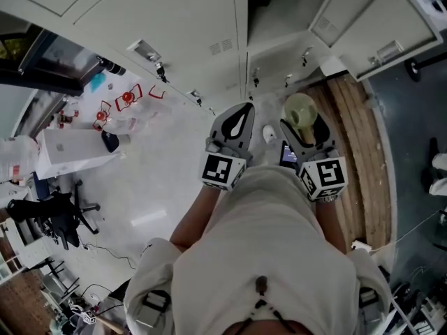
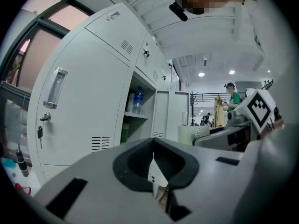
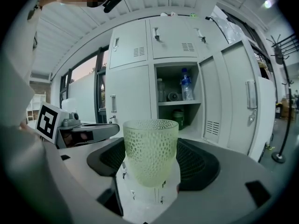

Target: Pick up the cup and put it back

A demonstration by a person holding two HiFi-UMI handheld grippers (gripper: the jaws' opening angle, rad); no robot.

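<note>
A pale green dimpled cup [image 3: 150, 150] stands upright between the jaws of my right gripper [image 3: 152, 164], which is shut on it. In the head view the same cup [image 1: 301, 114] shows at the tip of the right gripper [image 1: 305, 132], held in front of the open locker. My left gripper [image 1: 235, 125] hangs to the left of it, shut with nothing in it. In the left gripper view the left gripper [image 2: 153, 164] has its jaws pressed together, and the cup [image 2: 192, 134] appears at the right.
Grey metal lockers [image 3: 133, 85] fill the wall ahead. One open compartment [image 3: 176, 97] holds a water bottle [image 3: 186, 85] and a green container [image 3: 178, 118] on its shelves. A wooden strip [image 1: 353, 145] runs along the floor at right. People stand far off in the room [image 2: 231, 99].
</note>
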